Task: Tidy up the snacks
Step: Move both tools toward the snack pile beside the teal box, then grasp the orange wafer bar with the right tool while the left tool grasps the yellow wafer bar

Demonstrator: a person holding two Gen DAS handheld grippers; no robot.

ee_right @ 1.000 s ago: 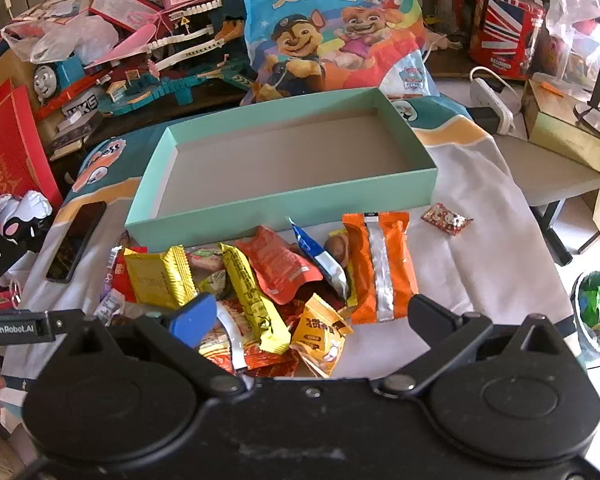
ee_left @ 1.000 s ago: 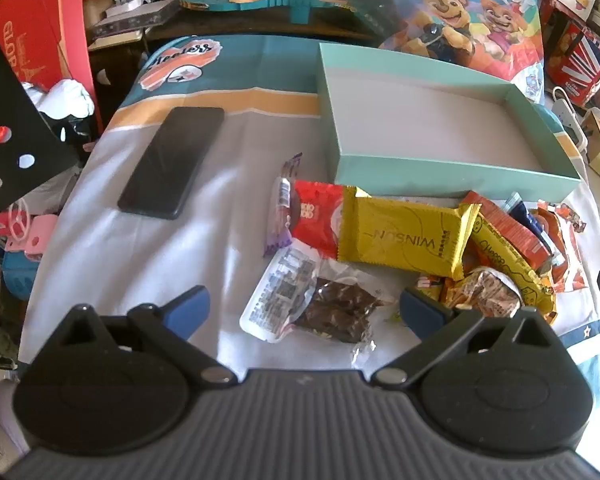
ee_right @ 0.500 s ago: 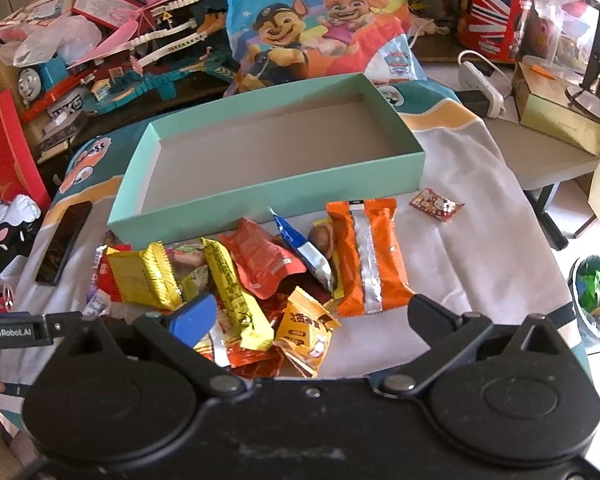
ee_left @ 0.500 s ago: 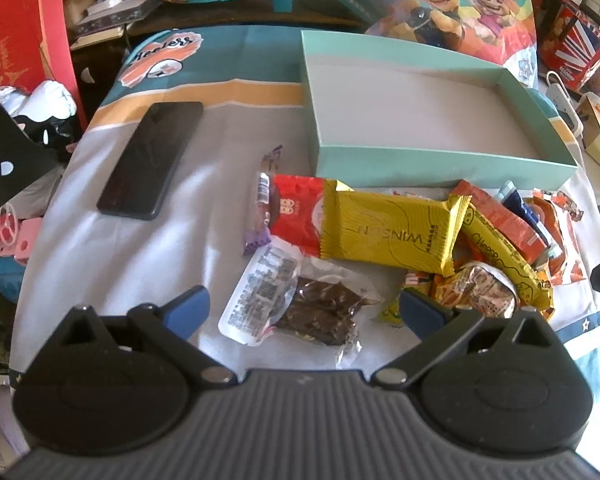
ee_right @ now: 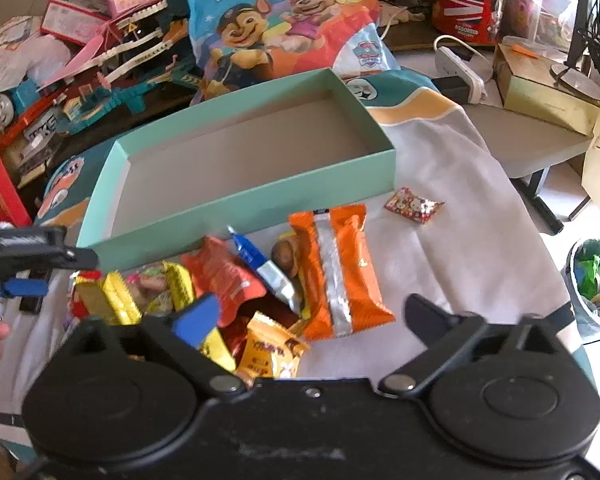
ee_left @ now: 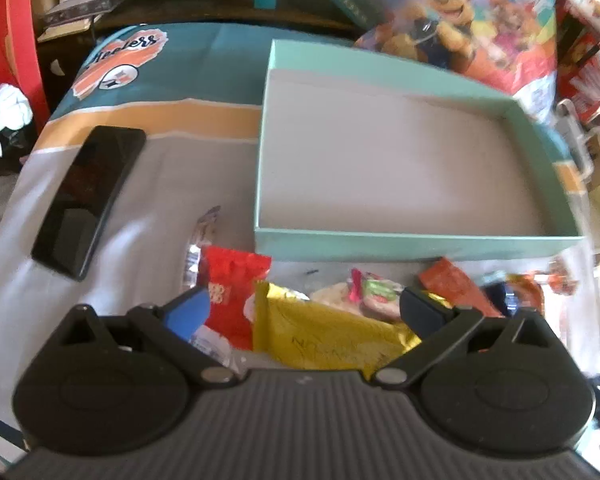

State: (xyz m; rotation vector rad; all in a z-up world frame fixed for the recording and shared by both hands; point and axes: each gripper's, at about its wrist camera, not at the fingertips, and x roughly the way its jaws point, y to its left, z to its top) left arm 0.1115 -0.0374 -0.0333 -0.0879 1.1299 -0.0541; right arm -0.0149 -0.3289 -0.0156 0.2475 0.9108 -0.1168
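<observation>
Over the heap of snack packs, both grabbers hang with their jaws apart and nothing in them.

Left gripper [ee_left: 306, 314] has its blue finger and its black finger spread wide, one on each side of the shiny yellow foil pack [ee_left: 328, 340], but they do not squeeze it. Right gripper [ee_right: 312, 318] has just been closing its jaws a little; they are wide apart with a small yellow sweet bag [ee_right: 268, 354] and the long orange wrapper with a silver stripe [ee_right: 338, 276] between them, untouched. Behind the heap lies the flat mint-green cardboard box [ee_right: 236, 210] on the grey cloth [ee_right: 472, 240]. A black phone [ee_left: 90, 200] lies well to the left.
</observation>
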